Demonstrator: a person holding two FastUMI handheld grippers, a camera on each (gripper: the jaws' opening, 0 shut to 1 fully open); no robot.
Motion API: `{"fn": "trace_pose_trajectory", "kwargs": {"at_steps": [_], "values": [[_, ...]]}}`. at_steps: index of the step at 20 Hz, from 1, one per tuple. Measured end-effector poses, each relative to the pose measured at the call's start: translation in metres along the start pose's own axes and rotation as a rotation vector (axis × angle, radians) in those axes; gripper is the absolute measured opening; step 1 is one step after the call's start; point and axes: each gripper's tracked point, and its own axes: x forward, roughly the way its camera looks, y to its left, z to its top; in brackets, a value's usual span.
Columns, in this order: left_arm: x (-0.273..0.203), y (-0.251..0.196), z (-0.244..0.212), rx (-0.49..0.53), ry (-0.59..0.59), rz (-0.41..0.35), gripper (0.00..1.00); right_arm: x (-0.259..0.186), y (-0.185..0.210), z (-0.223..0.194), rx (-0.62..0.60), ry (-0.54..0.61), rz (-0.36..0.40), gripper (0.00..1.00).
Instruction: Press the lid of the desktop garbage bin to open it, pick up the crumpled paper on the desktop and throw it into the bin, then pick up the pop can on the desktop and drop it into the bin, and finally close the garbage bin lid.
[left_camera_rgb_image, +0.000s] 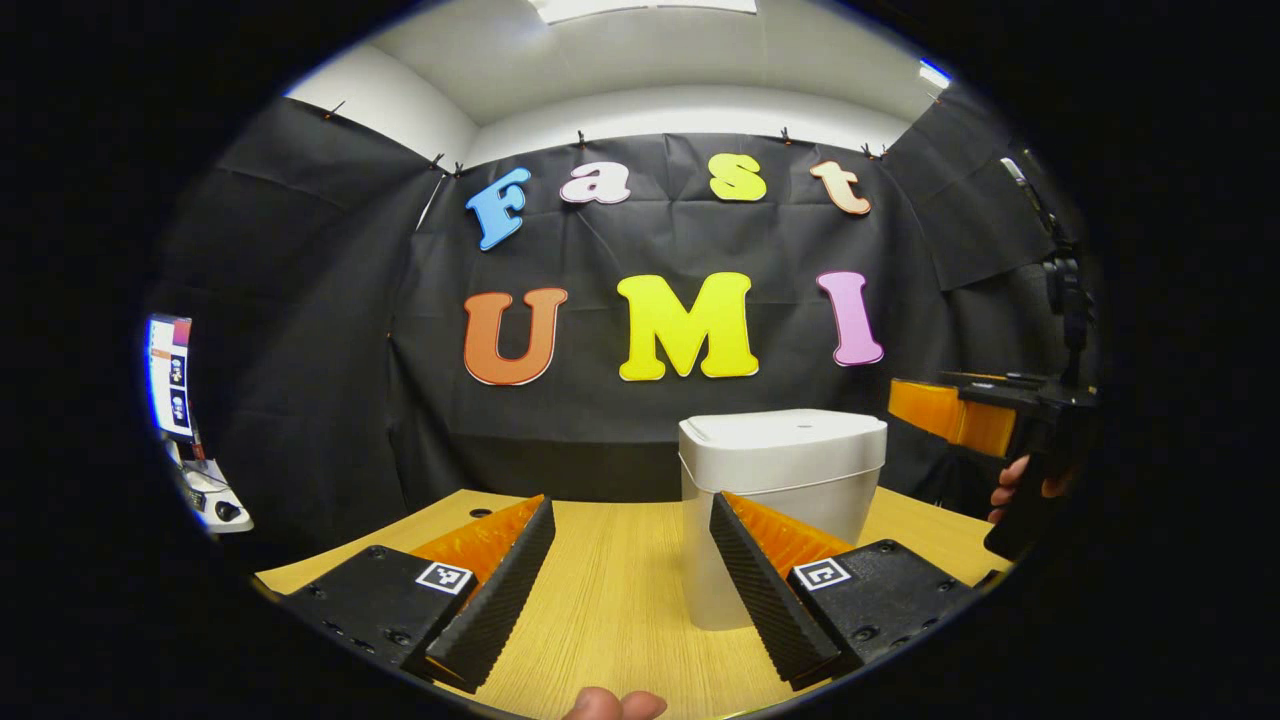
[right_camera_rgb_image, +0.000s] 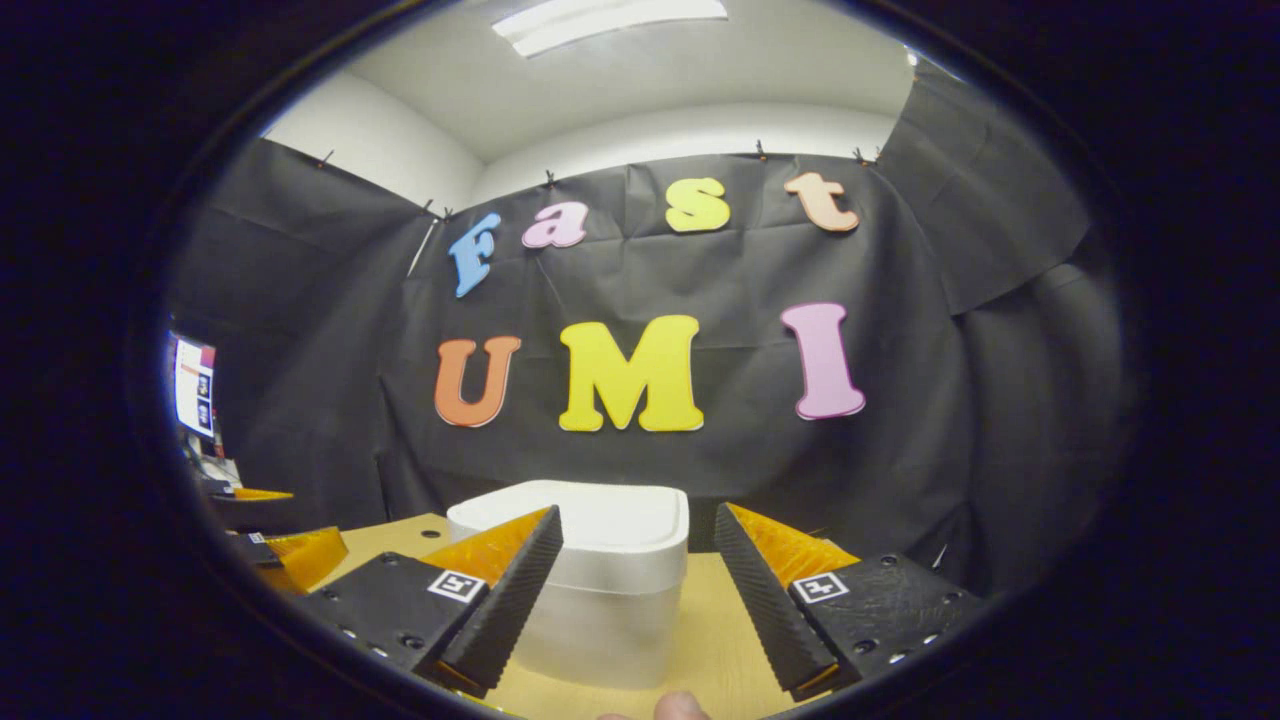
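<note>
The white desktop bin (left_camera_rgb_image: 780, 480) stands on the wooden table (left_camera_rgb_image: 610, 600) with its lid (left_camera_rgb_image: 785, 430) down. My left gripper (left_camera_rgb_image: 631, 510) is open with nothing between its fingers, low over the table, and the bin is just ahead and to the right of it. In the right gripper view the bin (right_camera_rgb_image: 600, 610) sits close in front, lid (right_camera_rgb_image: 600, 520) flat and closed. My right gripper (right_camera_rgb_image: 638, 515) is open, held about level with the lid, its fingers either side of the bin's near face and apart from it. The right gripper (left_camera_rgb_image: 950, 410) hovers right of the bin, held by a hand (left_camera_rgb_image: 1010, 490).
A lit screen (left_camera_rgb_image: 170, 375) and a small device on a stand (left_camera_rgb_image: 215, 500) sit off the table's left edge. A dark stand (left_camera_rgb_image: 1065, 290) rises at the far right. The black cloth wall is close behind the bin. The left gripper (right_camera_rgb_image: 290, 555) is at the left edge.
</note>
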Motion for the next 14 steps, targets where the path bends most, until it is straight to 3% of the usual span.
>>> {"fn": "trace_pose_trajectory", "kwargs": {"at_steps": [3,14], "values": [[-0.002,-0.002,0.002,0.003,-0.012,0.003,1.00,-0.022,-0.016,-0.014,-0.088,-0.022,-0.065,0.95],[-0.026,0.018,-0.031,0.015,-0.022,0.040,1.00,-0.076,-0.007,-0.064,-0.070,-0.042,-0.148,0.95]]}}
